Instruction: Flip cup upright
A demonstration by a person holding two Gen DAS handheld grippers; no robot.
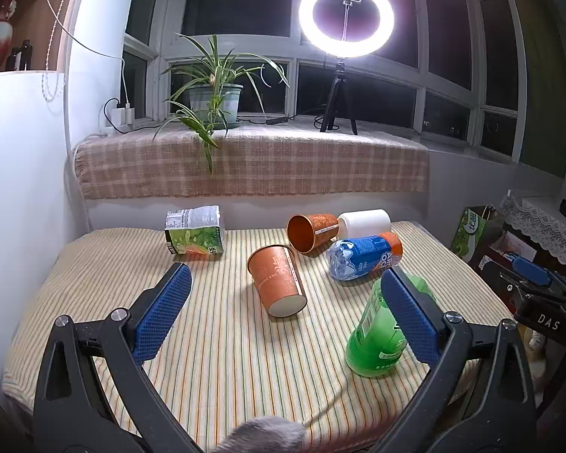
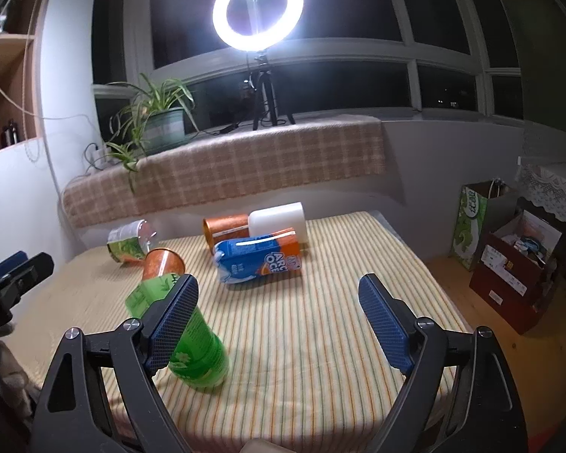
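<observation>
Both tongs hang spread and empty. The nearer orange paper cup [image 1: 277, 281] lies on its side mid-counter [image 1: 215, 339]; left tongs [image 1: 285, 290] should pinch its wall near the base, avoiding the green bottle [image 1: 377, 336].

I read "DAS" in white on the black right gripper body [image 1: 543, 322], and upside-down "ARC" over "OCE" on the blue bottle [image 2: 258, 260].

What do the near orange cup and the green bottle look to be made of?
Near orange patterned cup: likely paper, matte printed wall with a rolled rim and a recessed pale base. Translucent green bottle: probably plastic, glossy, light glowing through it beneath a printed label.
</observation>
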